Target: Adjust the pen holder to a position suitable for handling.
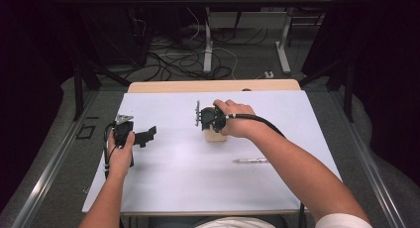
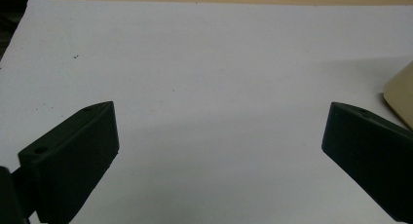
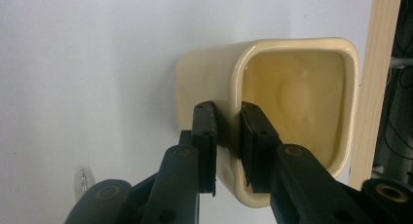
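Centrally on the white sheet (image 1: 173, 178), toward the far side, stands the cream cup (image 3: 292, 87). Right gripper (image 3: 229, 121) pinches its near wall, one jaw inside, one outside. Left gripper (image 2: 219, 141) rests at the sheet's left, jaws wide apart, holding nothing. Pen (image 1: 250, 160) lies near right.

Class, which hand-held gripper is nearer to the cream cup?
Right. The right hand-held gripper clamps the cream cup by its wall; the left hand-held gripper stands apart, open.

Open sheet (image 1: 163, 173) all round; pen (image 1: 251, 160) near cup (image 1: 216, 135).
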The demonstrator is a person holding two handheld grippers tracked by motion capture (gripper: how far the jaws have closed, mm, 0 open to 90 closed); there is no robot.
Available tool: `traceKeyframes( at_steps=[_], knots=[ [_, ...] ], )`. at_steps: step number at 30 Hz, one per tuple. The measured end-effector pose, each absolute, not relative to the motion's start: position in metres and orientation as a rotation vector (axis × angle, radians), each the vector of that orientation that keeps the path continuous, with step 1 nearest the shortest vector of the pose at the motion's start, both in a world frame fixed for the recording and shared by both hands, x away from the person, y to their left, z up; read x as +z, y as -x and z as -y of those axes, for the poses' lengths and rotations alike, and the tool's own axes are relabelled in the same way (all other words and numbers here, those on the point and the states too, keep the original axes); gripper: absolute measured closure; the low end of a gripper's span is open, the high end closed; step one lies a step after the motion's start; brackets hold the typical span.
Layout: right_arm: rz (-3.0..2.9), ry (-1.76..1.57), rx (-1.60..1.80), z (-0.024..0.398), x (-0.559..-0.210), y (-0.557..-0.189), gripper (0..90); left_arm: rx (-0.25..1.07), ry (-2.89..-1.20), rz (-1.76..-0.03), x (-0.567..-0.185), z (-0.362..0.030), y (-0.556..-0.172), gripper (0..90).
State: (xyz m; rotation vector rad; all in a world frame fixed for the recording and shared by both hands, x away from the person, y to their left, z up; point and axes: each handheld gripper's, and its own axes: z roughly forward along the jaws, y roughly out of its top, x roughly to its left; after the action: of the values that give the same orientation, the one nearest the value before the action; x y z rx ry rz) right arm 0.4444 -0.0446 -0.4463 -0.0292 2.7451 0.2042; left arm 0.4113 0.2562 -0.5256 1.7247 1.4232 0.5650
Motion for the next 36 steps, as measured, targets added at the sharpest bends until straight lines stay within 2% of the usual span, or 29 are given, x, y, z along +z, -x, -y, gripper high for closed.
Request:
traceKeyframes(
  at_steps=[11, 19, 28, 33, 36],
  knots=[
    [-2.749, -0.001, 0.243, 0.046, -0.447, -0.444, 76.6, 0.564, -1.724, -1.424, -0.526, -0.256, -0.411, 0.1],
    [-2.717, 0.016, 0.305, 0.049, -0.446, -0.443, 57.4, 0.562, -1.726, -1.422, -0.526, -0.256, -0.411, 0.1],
    [-2.645, -0.047, 0.38, 0.059, -0.438, -0.44, 46.9, 0.564, -1.727, -1.423, -0.526, -0.256, -0.41, 0.1],
    [-2.636, -0.121, 0.408, 0.065, -0.431, -0.436, 36.1, 0.565, -1.728, -1.423, -0.526, -0.256, -0.41, 0.1],
    [-2.632, -0.117, 0.413, 0.066, -0.428, -0.434, 35.3, 0.565, -1.728, -1.423, -0.526, -0.256, -0.41, 0.1]
  ],
)
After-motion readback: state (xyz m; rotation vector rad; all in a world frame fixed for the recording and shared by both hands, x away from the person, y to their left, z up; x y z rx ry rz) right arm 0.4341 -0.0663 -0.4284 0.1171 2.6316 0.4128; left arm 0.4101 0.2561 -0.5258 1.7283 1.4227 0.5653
